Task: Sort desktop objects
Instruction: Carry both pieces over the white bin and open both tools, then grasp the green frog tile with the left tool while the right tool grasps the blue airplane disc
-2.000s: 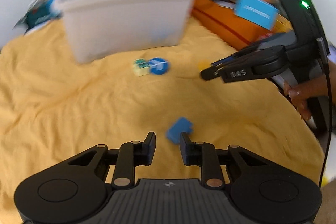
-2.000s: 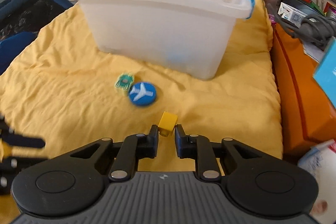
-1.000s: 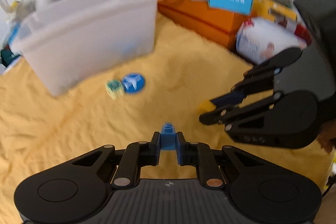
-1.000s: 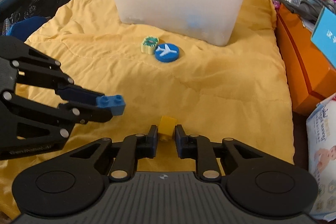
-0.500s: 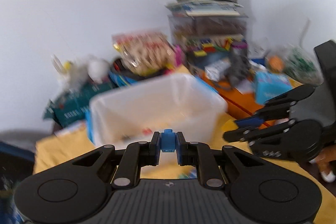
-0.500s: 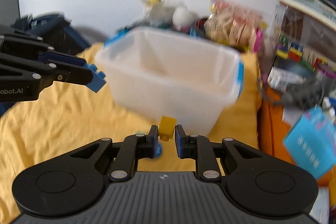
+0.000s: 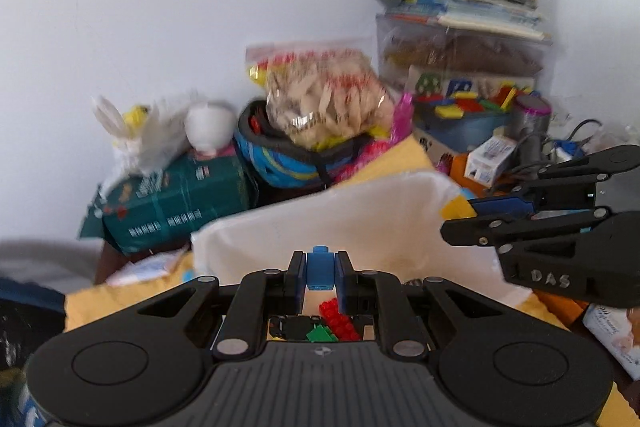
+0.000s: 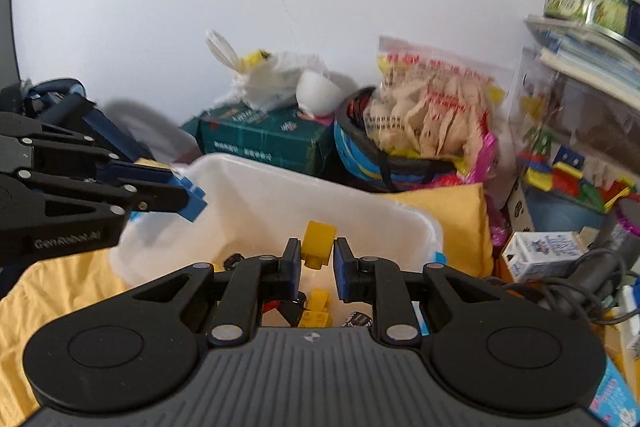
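We can't really see much of what's inside the white bin (image 8: 256, 187), since the right gripper (image 8: 316, 259) covers most of its floor and only scraps of yellow bricks (image 8: 316, 307) peek through between the linkages. In the left wrist view the bin's rim is smeared with blur, and the snack bag (image 7: 324, 99) behind the bin is too fuzzy for us to read. The tissue pack (image 7: 612, 331) right of the bin is cut off by the edge.
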Demonstrator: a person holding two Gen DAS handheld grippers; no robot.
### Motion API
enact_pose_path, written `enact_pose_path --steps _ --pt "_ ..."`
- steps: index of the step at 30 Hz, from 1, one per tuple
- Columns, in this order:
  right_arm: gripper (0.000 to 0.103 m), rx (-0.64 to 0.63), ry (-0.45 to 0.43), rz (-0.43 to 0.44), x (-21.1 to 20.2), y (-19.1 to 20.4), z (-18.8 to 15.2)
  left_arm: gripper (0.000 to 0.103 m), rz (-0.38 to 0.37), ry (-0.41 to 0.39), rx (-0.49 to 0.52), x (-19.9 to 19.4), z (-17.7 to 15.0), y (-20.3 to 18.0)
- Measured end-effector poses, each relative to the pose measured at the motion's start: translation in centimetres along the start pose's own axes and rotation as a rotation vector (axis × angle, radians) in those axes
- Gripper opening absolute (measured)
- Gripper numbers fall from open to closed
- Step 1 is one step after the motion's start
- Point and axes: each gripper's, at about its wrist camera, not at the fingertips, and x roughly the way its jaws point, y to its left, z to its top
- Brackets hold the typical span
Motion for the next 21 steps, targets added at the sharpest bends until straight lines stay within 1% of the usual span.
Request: enact_pose_path --steps 4,6,8,9,10,12,14,15,16,17,18,20,21 --pt "0.020 0.023 0.065 -0.008 3.1 -0.1 -0.4 0.018 0.029 0.056 -0.005 3.2 -1.1 -0.2" --pt "0.021 0.057 0.098 -0.001 4.4 -0.5 -0.7 0.019 0.023 0.095 -0.020 4.5 -1.7 0.1" --pt "0.032 0.060 0.129 -0.023 5.5 -0.5 -1.0 0.029 0.016 0.123 -0.069 5.0 -2.0 0.5" --pt "0.038 0.057 0.135 -0.026 5.7 -0.4 -1.1 0.030 0.013 0.124 -0.099 4.8 -2.1 0.8" --pt "0.038 0.055 0.139 -0.028 5.7 -0.3 -1.1 0.035 0.001 0.119 -0.122 4.3 -2.1 0.9" --pt "0.038 0.046 0.140 -0.026 5.6 -0.2 -1.1 0.037 -0.015 0.094 -0.152 3.1 -2.2 1.1" --pt "0.039 0.034 0.131 -0.028 5.1 -0.1 -0.9 0.044 -0.033 0.056 -0.161 1.1 -2.3 1.0" --pt "0.040 0.028 0.125 -0.030 4.9 -0.1 -0.7 0.046 -0.040 0.031 -0.164 -0.4 -2.7 0.9" --pt "0.042 0.024 0.116 -0.030 4.4 -0.1 -0.6 0.050 -0.045 0.007 -0.174 -1.4 -3.0 1.0" --pt "0.043 0.023 0.102 -0.031 3.9 -0.2 -0.6 0.060 -0.054 -0.024 -0.193 -3.0 -3.9 1.0" --pt "0.046 0.023 0.084 -0.036 2.9 -0.2 -0.7 0.064 -0.066 -0.038 -0.203 -3.9 -4.5 0.9" --pt "0.047 0.026 0.053 -0.024 1.5 -0.4 -0.9 0.065 -0.074 -0.043 -0.192 -5.5 -6.5 0.3" --pt "0.047 0.026 0.041 -0.018 0.7 -0.4 -1.3 0.065 -0.074 -0.026 -0.176 -5.7 -7.6 -0.2"
